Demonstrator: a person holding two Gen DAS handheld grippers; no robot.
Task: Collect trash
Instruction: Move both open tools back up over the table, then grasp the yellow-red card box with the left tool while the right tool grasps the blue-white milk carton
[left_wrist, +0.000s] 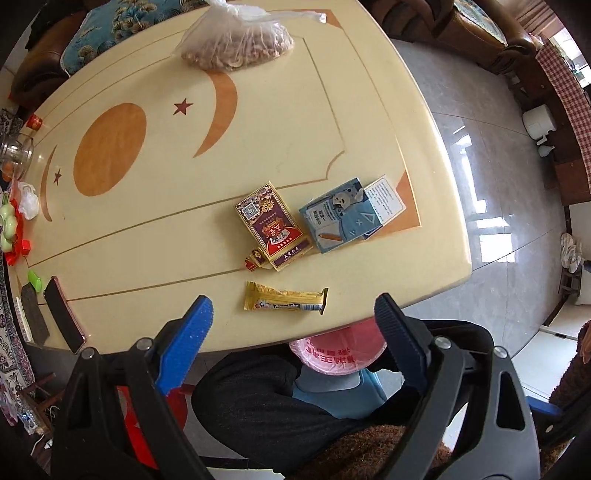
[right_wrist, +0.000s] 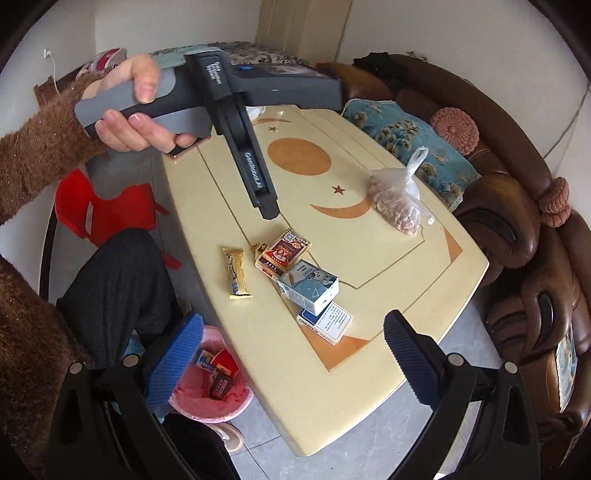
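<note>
On the cream table (left_wrist: 155, 236) (right_wrist: 369, 369) lie a gold snack wrapper (left_wrist: 285, 297) (right_wrist: 236, 272), a red-and-gold card box (left_wrist: 271, 226) (right_wrist: 283, 257) and a blue-white carton (left_wrist: 341, 216) (right_wrist: 308, 287) with its flap open. A bin with a pink bag (right_wrist: 210, 384) (left_wrist: 338, 352) stands on the floor by the table's edge, with small boxes inside. My left gripper (left_wrist: 293, 317) is open and empty, above the table's near edge, just short of the wrapper. My right gripper (right_wrist: 293, 336) is open and empty, above the table's corner near the carton.
A clear bag of nuts (left_wrist: 236, 44) (right_wrist: 400, 201) lies further along the table. A phone (left_wrist: 64, 314), a glass jar (left_wrist: 16, 153) and small items sit at the left end. A brown sofa (right_wrist: 517, 221) borders the table; a red stool (right_wrist: 107, 206) and the person's leg (right_wrist: 118, 280) are beside the bin.
</note>
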